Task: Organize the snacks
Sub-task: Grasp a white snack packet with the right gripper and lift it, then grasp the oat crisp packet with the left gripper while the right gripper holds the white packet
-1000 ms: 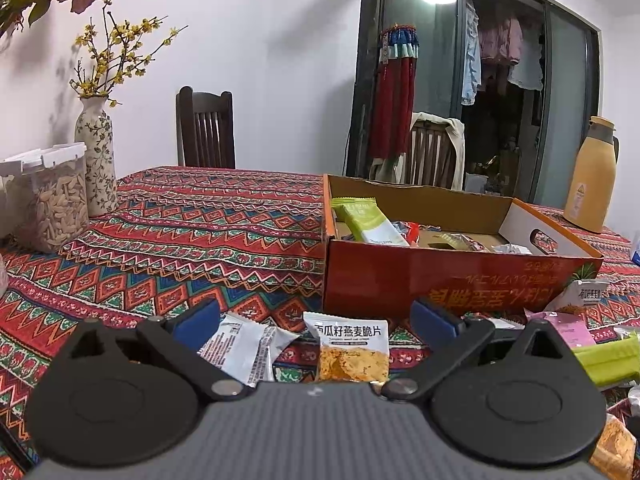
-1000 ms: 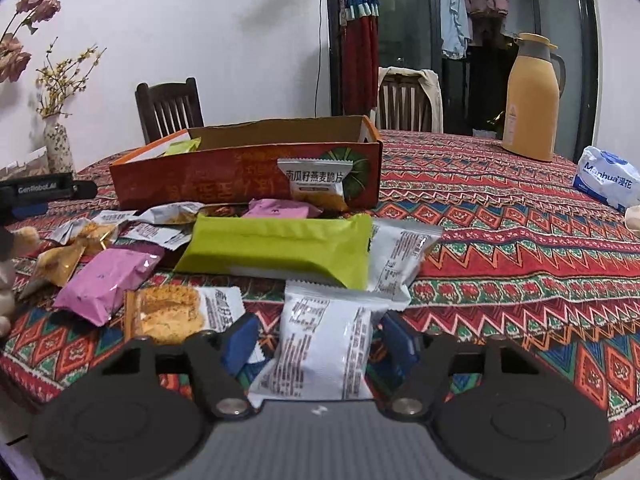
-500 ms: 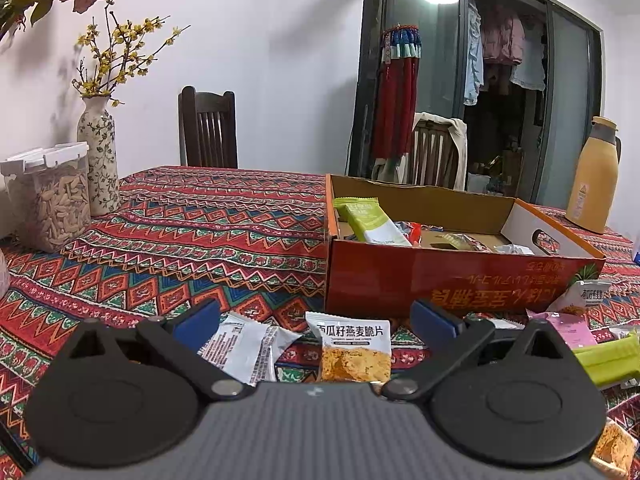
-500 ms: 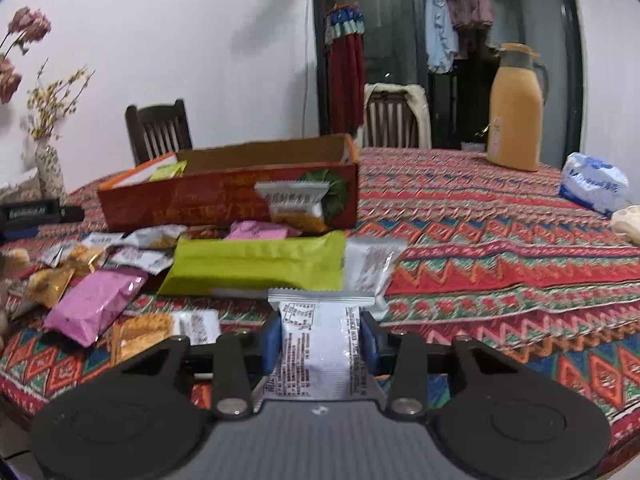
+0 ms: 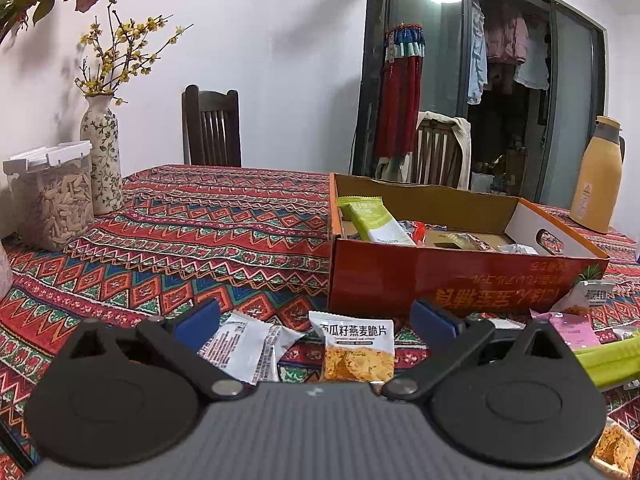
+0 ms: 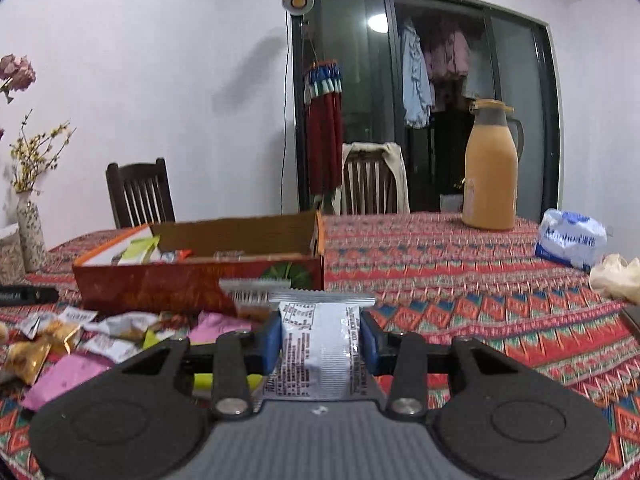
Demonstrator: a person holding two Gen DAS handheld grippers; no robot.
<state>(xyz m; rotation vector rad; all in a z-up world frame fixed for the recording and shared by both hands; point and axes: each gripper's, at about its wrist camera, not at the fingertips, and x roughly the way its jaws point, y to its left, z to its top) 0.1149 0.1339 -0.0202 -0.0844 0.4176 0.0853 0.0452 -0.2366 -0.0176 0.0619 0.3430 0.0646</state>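
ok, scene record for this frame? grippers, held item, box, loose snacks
right gripper: shut on white packet, lifted above the table
left gripper: open, holding nothing, low over oat crisp packet
box: open, some snacks already inside, green bar leaning at its left end
loose snacks: several packets on tablecloth in front of the box

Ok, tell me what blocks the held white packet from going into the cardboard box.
Nothing visible does. The right gripper holds the white snack packet above the loose snacks, and the open-topped cardboard box lies straight ahead.
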